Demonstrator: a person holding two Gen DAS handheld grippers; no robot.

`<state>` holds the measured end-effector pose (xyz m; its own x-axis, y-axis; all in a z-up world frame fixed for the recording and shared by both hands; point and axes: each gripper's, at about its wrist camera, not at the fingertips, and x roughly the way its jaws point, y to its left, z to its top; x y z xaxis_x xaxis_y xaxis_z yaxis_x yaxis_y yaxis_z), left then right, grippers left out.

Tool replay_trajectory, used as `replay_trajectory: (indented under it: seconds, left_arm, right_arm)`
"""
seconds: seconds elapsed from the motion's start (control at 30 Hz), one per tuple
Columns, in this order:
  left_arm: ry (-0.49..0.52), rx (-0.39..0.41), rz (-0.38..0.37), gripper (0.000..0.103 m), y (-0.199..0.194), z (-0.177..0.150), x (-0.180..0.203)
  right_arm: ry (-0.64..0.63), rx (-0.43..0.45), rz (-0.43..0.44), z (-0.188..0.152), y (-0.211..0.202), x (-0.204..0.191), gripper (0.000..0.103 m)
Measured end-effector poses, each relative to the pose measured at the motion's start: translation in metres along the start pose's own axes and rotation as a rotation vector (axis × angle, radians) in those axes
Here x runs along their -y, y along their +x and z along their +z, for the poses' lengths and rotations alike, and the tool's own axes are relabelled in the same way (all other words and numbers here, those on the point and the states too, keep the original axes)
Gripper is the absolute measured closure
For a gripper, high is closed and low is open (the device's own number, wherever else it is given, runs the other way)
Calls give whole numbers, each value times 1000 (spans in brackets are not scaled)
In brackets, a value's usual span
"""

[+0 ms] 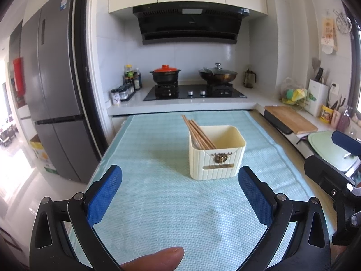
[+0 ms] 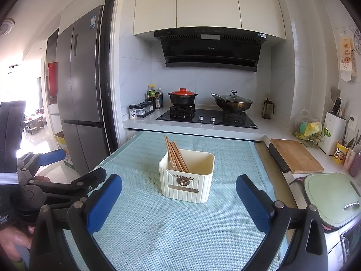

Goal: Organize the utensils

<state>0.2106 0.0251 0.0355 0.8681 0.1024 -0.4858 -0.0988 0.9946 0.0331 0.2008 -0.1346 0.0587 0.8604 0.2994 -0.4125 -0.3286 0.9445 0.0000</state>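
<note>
- A fingertip (image 1: 158,257) is showing at the bottom edge of the left view, just behind the left gripper (image 1: 180,194).
- The left gripper is standing spread wide, its blue pads (image 1: 105,195) well apart and holding nothing, over the mat (image 1: 158,203).
- The right gripper (image 2: 179,201) is also standing spread wide and empty, over the same mat.
- A cream box (image 1: 217,152) is sitting upright on the mat, open at the top.
- Brown chopsticks (image 1: 197,133) are leaning inside the box, in its left part, with their ends sticking out toward the far left.
- Something pale, maybe a spoon, is lying under the chopsticks; I cannot tell exactly.
- The right part of the box is looking empty.
- The box is standing ahead of both grippers and apart from them: nearer the right pad in the left view, between the pads in the right view.
- A metal ornament (image 2: 183,179) is sitting on the front of the box, above a narrow plate; no writing is readable there.
- On the stove (image 2: 206,118) a black pot (image 2: 182,98) is wearing an orange lid, and a wok (image 2: 232,102) is wearing a glass lid.
- The hood (image 2: 211,46) is carrying a small logo, too small to read.
- A yellow cup (image 2: 340,154) at the right is bearing Chinese characters and holding dark tools.
- A white block (image 2: 334,133) is holding knives.
</note>
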Motion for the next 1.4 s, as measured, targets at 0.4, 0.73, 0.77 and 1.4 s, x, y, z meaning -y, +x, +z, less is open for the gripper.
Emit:
replay_trajectory:
  seconds: [0.4,0.73,0.77,1.4]
  left_arm:
    - [11,0,-5,0,0,1,0]
    - [10,0,-8,0,-2,1,1]
    - [10,1,-8,0,-2,1,1]
    - [4,-3,-9,0,-4,2,2]
  right_arm:
    - [2,0,1,-1,-2,0,0]
    - [0,5,1,-1,-3,1,0]
    - [1,5,3,-1,-3,1,0]
    - [0,2,4,-1,-3,2,0]
